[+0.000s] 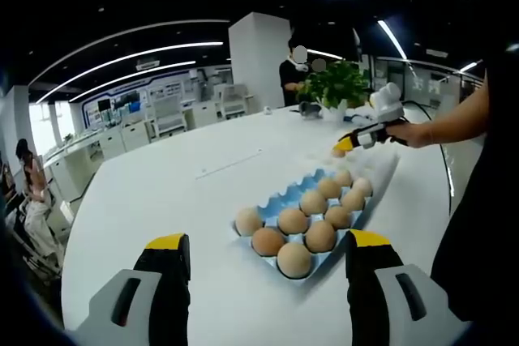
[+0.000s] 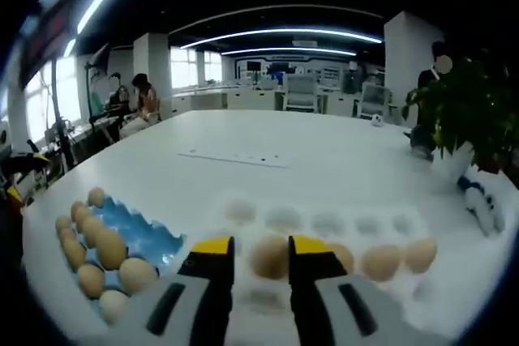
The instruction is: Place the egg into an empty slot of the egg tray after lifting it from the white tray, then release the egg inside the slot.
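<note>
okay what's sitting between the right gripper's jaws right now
An egg on the white tray lies between the right gripper jaws, seen in the right gripper view. Whether the jaws touch it, I cannot tell.

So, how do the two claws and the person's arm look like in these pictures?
Left claw: two black fingers with yellow tips, on grey housings with dark slots. Right claw has the same black fingers, yellow tips and grey housings. In the left gripper view it carries a white box, and the person's forearm is bare below dark clothing.
</note>
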Tool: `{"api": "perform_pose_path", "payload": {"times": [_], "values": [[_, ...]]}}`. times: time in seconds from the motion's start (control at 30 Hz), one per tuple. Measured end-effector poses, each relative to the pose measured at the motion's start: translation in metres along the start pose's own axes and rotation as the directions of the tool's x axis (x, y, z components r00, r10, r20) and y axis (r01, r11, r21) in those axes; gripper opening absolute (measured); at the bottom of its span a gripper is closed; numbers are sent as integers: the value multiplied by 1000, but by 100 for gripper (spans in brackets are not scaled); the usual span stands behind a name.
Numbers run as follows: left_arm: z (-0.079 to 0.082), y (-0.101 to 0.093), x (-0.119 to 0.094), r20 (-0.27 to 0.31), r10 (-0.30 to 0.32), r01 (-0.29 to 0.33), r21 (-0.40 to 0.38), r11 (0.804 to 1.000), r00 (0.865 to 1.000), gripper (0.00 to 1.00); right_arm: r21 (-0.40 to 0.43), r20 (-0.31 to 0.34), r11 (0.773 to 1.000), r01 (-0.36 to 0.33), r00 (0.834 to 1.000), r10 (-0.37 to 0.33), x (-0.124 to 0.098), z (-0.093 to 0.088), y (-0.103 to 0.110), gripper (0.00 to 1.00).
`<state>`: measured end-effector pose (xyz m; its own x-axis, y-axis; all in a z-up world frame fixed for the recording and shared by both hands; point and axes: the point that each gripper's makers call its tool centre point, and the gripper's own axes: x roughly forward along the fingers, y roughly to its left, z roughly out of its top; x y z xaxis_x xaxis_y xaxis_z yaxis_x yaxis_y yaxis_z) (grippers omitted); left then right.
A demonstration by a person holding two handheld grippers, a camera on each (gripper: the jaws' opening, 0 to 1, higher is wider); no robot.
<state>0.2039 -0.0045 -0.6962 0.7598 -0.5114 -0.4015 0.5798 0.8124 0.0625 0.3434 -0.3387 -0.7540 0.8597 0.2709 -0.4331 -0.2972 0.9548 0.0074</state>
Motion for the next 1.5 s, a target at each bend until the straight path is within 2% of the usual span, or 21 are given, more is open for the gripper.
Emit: {"api": "perform_pose_path", "payload": {"times": [0.13,0.43,0.73,1.03,1.13,1.27,1.3,1.37,1.5], "values": [[0,0,-1,-2,1,-1,1,1000,1000,80,26,-27,1000,8,1000,-8,5,-9,-6,26],[-1,0,-2,-3,8,-8,-2,1000,1000,80,26,-43,1000,1,999,0,13,-15,-2,28],[-3,0,-3,-8,5,-5,-4,1000,1000,80,-56,-57,998,8,998,-11,15,-17,-3,26],[-2,2,-4,-4,9,-9,-7,1000,1000,80,-59,-47,998,14,999,-17,16,-16,-2,28],[-1,1,-4,-1,9,-9,-5,1000,1000,79,-34,-26,999,24,999,-25,16,-13,-3,29],[0,2,-3,1,11,-11,-3,1000,1000,79,-76,-40,997,17,999,-20,21,-17,0,30],[0,2,-3,0,10,-10,-3,1000,1000,79,-116,-46,993,16,999,-21,20,-17,0,30],[0,2,-3,-1,9,-9,-1,1000,1000,79,-89,-44,996,17,999,-21,20,-16,-1,30],[1,1,-1,-1,5,-5,-2,1000,1000,79,-114,-42,993,14,999,-18,20,-17,-1,29]]}}
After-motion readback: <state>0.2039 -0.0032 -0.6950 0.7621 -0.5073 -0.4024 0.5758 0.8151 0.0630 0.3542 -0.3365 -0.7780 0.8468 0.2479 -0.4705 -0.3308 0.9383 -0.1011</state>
